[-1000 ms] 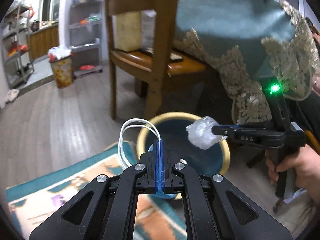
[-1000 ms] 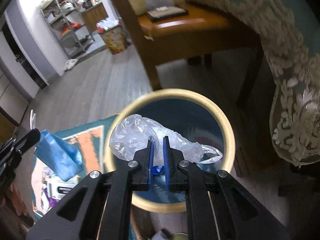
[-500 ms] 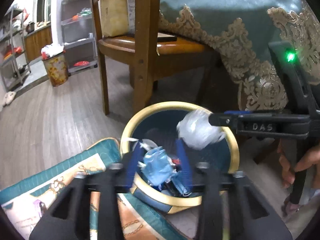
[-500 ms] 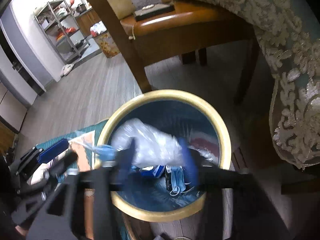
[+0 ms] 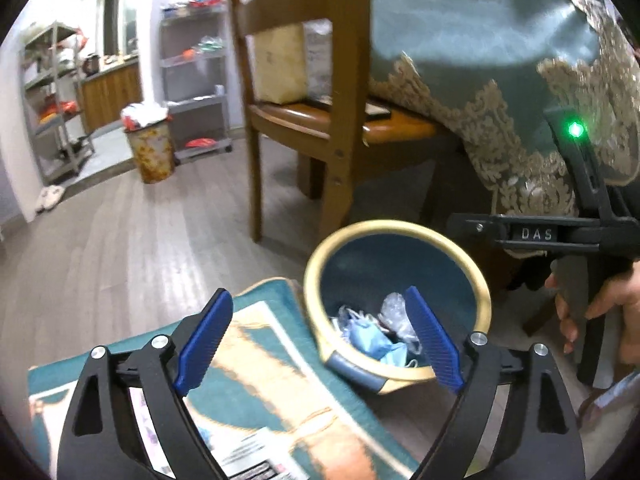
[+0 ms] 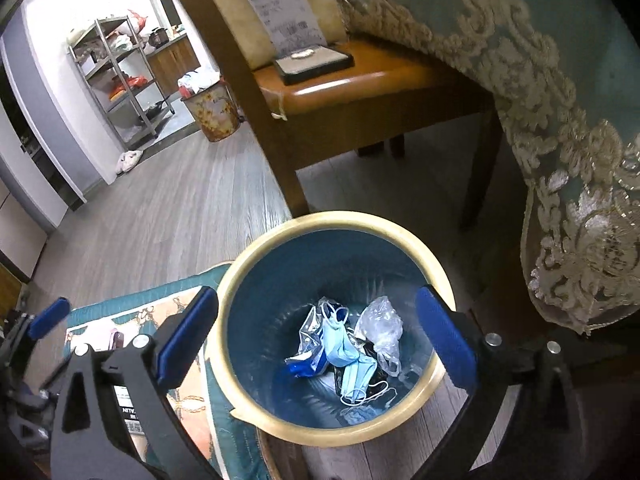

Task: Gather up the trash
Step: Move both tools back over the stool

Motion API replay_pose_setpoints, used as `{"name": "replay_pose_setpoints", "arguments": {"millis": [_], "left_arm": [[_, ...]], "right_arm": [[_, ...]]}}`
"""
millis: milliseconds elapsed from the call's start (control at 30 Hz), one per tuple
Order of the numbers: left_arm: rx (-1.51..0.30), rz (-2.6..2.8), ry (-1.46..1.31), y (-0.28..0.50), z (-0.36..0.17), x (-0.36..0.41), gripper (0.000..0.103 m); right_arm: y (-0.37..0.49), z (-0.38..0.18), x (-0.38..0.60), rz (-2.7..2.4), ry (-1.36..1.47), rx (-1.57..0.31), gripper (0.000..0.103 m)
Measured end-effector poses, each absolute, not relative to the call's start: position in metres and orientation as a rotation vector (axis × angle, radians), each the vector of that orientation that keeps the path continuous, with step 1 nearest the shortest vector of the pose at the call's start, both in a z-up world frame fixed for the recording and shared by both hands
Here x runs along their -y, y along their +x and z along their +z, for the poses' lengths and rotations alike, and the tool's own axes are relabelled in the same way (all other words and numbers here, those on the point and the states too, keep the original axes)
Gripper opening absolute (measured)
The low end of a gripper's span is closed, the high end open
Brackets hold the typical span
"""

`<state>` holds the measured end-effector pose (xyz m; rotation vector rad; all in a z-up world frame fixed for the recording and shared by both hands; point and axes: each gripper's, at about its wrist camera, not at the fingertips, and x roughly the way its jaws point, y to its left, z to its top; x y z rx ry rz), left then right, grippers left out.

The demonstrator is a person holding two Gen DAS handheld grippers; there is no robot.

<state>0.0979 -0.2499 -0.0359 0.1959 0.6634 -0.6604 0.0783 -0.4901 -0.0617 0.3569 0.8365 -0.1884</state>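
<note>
Where it fell, mask [image 6: 347,356] lies lengthwise.

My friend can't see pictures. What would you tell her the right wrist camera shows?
The right tool hangs wide open and empty over a round blue bin with a yellow rim. At the bottom lie a light blue face mask and a crumpled clear plastic bag. A wooden chair stands behind the bin.

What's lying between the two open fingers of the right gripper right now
Right wrist view: the right gripper is open above the trash bin; between its fingers lie a blue face mask and crumpled clear plastic.
</note>
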Motion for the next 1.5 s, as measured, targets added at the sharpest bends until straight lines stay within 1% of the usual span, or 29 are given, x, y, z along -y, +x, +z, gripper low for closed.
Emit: {"name": "replay_pose_setpoints", "arguments": {"millis": [200,300,567,767,900,1033,1100,1167,1267,1367,1400,1433,1467,1500], "left_arm": [[-0.625,-0.576,0.143,0.088,-0.009,0.19,0.092],[-0.62,-0.514,0.111,0.083,0.002,0.149,0.093],[-0.627,-0.356,0.047,0.067,0.01,0.056,0.093],[-0.682,-0.237,0.047,0.05,-0.012,-0.003,0.093],[-0.752,-0.147,0.073,0.038,-0.046,-0.034,0.093],[-0.846,-0.111,0.117,0.029,-0.079,-0.048,0.093],[-0.873,-0.124,0.149,0.028,-0.087,-0.051,0.093],[-0.877,-0.115,0.219,0.026,-0.091,-0.054,0.093],[-0.871,-0.098,0.186,0.027,-0.088,-0.067,0.093],[-0.863,-0.08,0.069,0.031,-0.081,-0.087,0.093],[-0.86,-0.069,0.043,0.033,-0.079,-0.093,0.093],[-0.857,-0.06,0.031,0.034,-0.078,-0.096,0.093],[-0.856,-0.052,0.019,0.035,-0.077,-0.099,0.093],[-0.856,-0.047,-0.003,0.037,-0.077,-0.103,0.093]], "right_arm": [[0.073,-0.045,0.451,-0.153,0.31,-0.813,0.097],[0.074,-0.04,0.427,-0.114,0.289,-0.81,0.097],[0.079,-0.039,0.353,0.001,0.206,-0.842,0.097],[0.074,-0.048,0.291,0.087,0.142,-0.879,0.097],[0.071,-0.066,0.262,0.109,0.118,-0.919,0.097],[0.067,-0.086,0.245,0.11,0.175,-0.968,0.097],[0.063,-0.095,0.233,0.125,0.191,-0.992,0.097],[0.059,-0.103,0.216,0.15,0.158,-1.015,0.097],[0.049,-0.112,0.176,0.245,0.014,-1.029,0.097],[0.038,-0.117,0.144,0.348,-0.115,-1.009,0.095],[0.034,-0.119,0.134,0.395,-0.158,-1.0,0.091],[0.032,-0.121,0.126,0.429,-0.185,-0.997,0.085],[0.032,-0.126,0.117,0.466,-0.204,-1.004,0.082],[0.033,-0.129,0.113,0.484,-0.213,-1.013,0.074]]}}
